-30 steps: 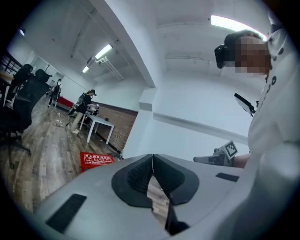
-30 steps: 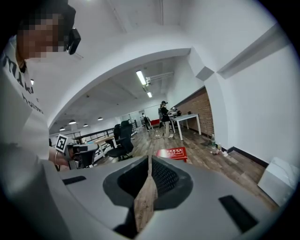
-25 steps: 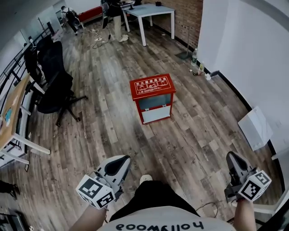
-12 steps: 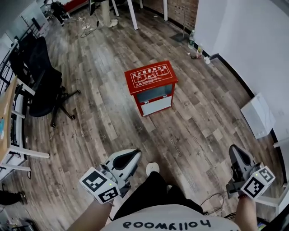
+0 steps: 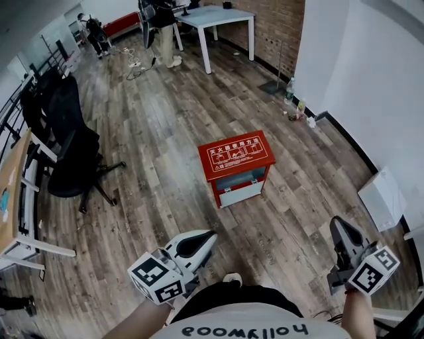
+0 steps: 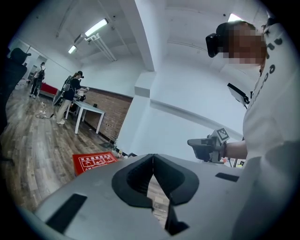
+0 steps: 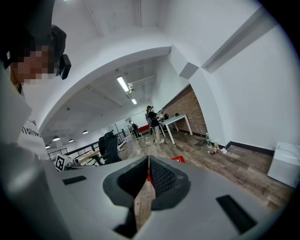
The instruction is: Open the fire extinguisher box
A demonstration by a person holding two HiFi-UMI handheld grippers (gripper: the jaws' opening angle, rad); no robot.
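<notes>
Red fire extinguisher box [image 5: 236, 156] stands shut on the floor [image 5: 159, 132], well ahead. Left gripper [image 5: 209, 236] and right gripper [image 5: 336, 222] are clenched, empty; jaws kept so could skid off it

Wood-plank floor [image 5: 165, 132] all over. Black office chair [image 5: 69, 142] at left, just beside a wooden-topped desk [image 5: 14, 179] at the left edge. White table [image 5: 218, 14] at the far end, near the brick wall [image 5: 275, 30]. One person [image 5: 162, 23] stands at the table's left end, and another person [image 5: 91, 28] is further left by a red sofa [image 5: 124, 23]. Cables [image 5: 138, 65] lie on the floor near them. Bottles [image 5: 289, 89] and small bits (too small to tell) sit at the foot of the white wall [image 5: 371, 79]. White box [image 5: 382, 197] on the floor at right, against that wall.
</notes>
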